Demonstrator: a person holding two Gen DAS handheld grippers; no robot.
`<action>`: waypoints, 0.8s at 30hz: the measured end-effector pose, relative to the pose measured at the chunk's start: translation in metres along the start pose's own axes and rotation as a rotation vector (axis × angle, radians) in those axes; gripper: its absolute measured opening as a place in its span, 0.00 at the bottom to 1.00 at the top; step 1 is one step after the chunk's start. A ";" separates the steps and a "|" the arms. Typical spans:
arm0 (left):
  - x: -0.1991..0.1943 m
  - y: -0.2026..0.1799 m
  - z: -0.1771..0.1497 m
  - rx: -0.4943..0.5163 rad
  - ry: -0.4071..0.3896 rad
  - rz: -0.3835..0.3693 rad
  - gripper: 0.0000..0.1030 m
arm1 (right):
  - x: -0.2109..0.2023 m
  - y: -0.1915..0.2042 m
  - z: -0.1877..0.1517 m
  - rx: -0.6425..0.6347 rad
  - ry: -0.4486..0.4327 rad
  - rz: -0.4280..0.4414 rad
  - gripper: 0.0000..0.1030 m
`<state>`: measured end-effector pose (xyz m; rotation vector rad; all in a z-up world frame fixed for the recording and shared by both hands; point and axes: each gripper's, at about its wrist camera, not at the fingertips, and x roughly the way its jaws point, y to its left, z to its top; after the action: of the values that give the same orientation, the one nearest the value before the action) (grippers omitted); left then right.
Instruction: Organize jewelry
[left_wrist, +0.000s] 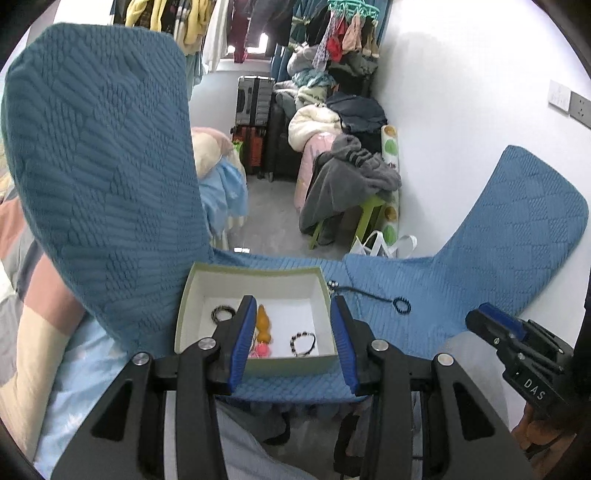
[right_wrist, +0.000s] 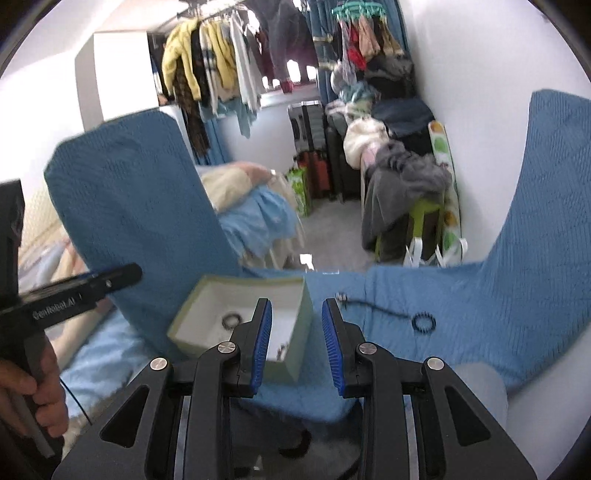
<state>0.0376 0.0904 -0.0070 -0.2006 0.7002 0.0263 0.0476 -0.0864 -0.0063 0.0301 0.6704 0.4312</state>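
Left claw: the left claw (left_wrist: 293, 339) has its blue pads apart with nothing between them; seen through the gap is the box.
Right claw: the right claw (right_wrist: 297, 341) has its pads parted more narrowly and grips nothing; it hangs over the box's right-hand wall.
Landmark: the white box (left_wrist: 192, 291), open-topped, sits on the blue quilted cover.
Left view only: inside the box lie a dark bead bracelet (left_wrist: 222, 313) at the left, an orange pendant (left_wrist: 263, 325) with a pink tassel in the middle, and a black-and-white bracelet (left_wrist: 303, 344) at the right. The right claw's tip shows well to the right of the box.
Right view only: a hand (right_wrist: 33, 391) holding the left tool shows far left of the box; inside the box only one dark bracelet and a scrap of another are clear, the rest hidden behind the claw.
Both views: right of the box, outside it, a dark beaded cord (left_wrist: 364, 293) lies on the cover, and further right a small dark-blue bead ring (left_wrist: 402, 305).
Surface: the blue quilted cover (left_wrist: 424, 295) rises in tall flaps left and right of the box.
Room: beyond the box, suitcases, heaped bedding, a green stool under grey clothes, hanging garments.
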 end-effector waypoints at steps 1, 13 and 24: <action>0.001 0.001 -0.003 -0.005 0.005 0.003 0.41 | 0.001 -0.002 -0.003 0.014 0.012 0.001 0.25; 0.006 0.007 -0.033 -0.019 0.060 0.061 0.41 | -0.003 -0.017 -0.035 0.073 0.057 -0.052 0.25; 0.005 0.005 -0.038 0.014 0.068 0.078 0.41 | -0.004 -0.020 -0.041 0.081 0.068 -0.059 0.26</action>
<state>0.0166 0.0875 -0.0393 -0.1615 0.7757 0.0899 0.0278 -0.1107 -0.0392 0.0725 0.7538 0.3493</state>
